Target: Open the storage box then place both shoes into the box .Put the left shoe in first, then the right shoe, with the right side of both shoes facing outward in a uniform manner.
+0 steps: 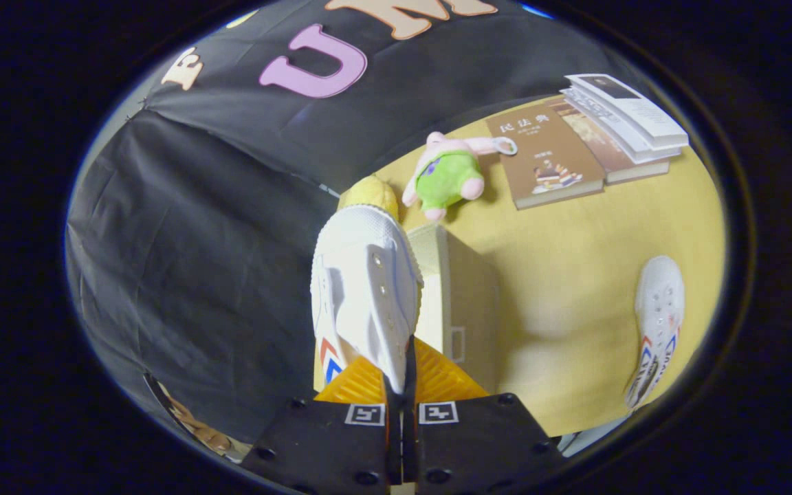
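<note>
Between the two fingers of the gripper [400, 385], pinched tight, is a white canvas shoe [363, 289] held up above the pale storage box [461, 302]. Well off to the side, another white shoe [656, 326] lies on the yellow table [575, 261].

A staged recording booth: black cloth wall [196, 227] behind a yellow table [575, 275] with books [551, 161].

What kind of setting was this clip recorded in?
Probably a staged recording booth, not a lived-in room: black cloth wall hangs behind a yellow tabletop set with props, namely a plush toy, stacked books and a storage box. The gripper is shut on a white shoe.
</note>
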`<state>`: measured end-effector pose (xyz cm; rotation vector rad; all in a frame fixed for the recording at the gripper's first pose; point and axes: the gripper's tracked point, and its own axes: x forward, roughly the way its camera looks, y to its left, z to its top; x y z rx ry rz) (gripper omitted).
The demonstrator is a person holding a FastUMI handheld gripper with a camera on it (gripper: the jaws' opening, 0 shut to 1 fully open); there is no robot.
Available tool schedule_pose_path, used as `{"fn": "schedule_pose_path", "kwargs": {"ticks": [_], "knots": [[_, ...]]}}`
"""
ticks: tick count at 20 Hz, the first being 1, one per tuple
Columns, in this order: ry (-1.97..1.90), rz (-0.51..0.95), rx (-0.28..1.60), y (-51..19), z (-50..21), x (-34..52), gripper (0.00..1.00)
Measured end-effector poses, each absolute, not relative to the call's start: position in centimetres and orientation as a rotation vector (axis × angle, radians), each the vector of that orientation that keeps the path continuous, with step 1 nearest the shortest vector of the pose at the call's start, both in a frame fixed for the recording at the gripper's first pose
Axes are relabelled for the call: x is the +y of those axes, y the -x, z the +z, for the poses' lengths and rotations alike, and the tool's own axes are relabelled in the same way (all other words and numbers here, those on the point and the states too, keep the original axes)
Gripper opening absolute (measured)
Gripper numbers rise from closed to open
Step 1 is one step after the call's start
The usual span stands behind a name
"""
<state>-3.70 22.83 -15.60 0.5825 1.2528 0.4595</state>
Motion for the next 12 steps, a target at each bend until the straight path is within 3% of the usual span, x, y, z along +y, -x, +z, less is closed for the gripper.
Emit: {"fn": "schedule_pose_path", "kwargs": {"ticks": [5, 12], "knots": [[-0.520, 0.480, 1.309, 5.3, -18.2, 28.3, 0.04], [-0.416, 0.373, 1.382, 5.9, -23.5, 30.8, 0.04]]}}
